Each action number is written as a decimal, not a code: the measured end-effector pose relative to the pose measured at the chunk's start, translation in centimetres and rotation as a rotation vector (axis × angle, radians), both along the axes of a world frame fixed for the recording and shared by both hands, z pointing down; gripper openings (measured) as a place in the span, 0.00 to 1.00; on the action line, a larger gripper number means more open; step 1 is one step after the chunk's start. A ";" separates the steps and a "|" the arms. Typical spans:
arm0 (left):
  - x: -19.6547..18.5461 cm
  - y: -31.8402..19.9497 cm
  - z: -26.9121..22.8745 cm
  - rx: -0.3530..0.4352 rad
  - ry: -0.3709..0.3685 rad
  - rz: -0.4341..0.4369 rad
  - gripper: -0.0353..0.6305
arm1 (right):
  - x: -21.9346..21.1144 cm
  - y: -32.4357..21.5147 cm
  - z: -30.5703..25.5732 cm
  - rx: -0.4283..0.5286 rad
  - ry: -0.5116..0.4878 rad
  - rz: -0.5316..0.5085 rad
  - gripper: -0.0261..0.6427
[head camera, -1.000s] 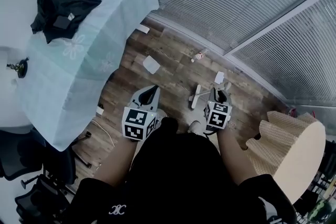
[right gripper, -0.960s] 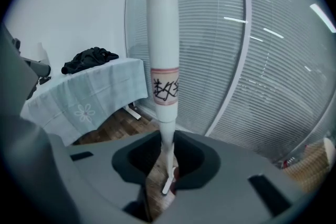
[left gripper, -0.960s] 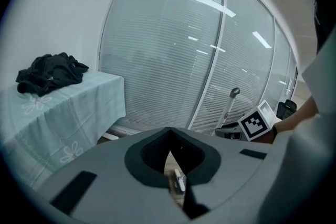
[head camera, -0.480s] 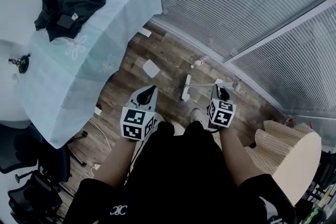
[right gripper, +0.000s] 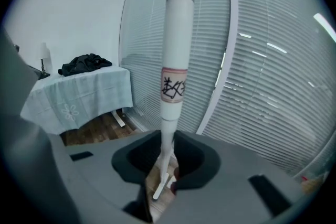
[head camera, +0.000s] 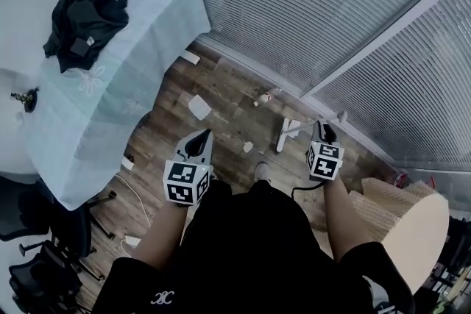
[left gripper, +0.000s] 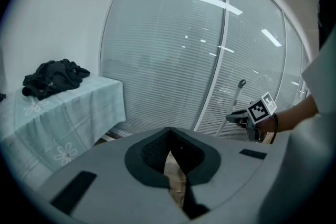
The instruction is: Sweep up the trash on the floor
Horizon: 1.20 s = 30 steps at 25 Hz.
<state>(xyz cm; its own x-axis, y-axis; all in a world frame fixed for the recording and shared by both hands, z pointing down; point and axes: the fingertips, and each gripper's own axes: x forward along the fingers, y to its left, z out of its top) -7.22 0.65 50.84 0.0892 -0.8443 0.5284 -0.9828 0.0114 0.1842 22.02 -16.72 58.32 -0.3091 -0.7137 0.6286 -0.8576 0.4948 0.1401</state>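
While its jaws are pressed against the thin lower part of the handle, the right gripper (head camera: 321,130) is seen clamped on a white broom (right gripper: 173,55). In the right gripper view the handle is held nearly upright, with its grey cap at 12 o'clock and its lower end directed down toward the wooden floor (head camera: 224,84) at 6 o'clock. In the head view the long axis is laid from the brush head (head camera: 286,134), at 9 o'clock of that gripper, to the cap at 2 o'clock, near the base of the blinds (head camera: 309,4). The left gripper (head camera: 203,134) is closed, tips together with nothing between them, and is pointed toward 12 o'clock. Trash is scattered on the floor: a flat white sheet (head camera: 199,107) at 12 o'clock of the left gripper, a small crumpled scrap (head camera: 248,147) between the two grippers, and a small pinkish piece (head camera: 263,96) at 11 o'clock of the brush head. A cloth-covered table (head camera: 110,92) with dark clothing (head camera: 87,7) on it is found at 10 o'clock.
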 end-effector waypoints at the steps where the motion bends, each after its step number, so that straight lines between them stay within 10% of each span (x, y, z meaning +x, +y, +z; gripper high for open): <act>1: 0.7 -0.5 -0.1 -0.001 -0.002 -0.007 0.04 | 1.2 -0.9 0.0 0.007 0.014 -0.004 0.17; 12: 5.9 -3.6 -0.3 -0.039 -0.038 -0.084 0.04 | 7.5 -6.5 5.0 -0.010 0.150 -0.128 0.17; 30: 4.2 -0.4 -0.7 -0.036 -0.064 -0.273 0.04 | -5.5 0.2 4.5 -0.024 0.023 -0.553 0.17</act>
<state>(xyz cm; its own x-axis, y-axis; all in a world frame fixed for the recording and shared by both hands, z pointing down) -3.07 0.27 50.16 -0.1733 -0.8130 0.5558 -0.9521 0.2828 0.1167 16.50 -16.56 62.83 -0.6196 -0.4340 0.6540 -0.4659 0.8739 0.1385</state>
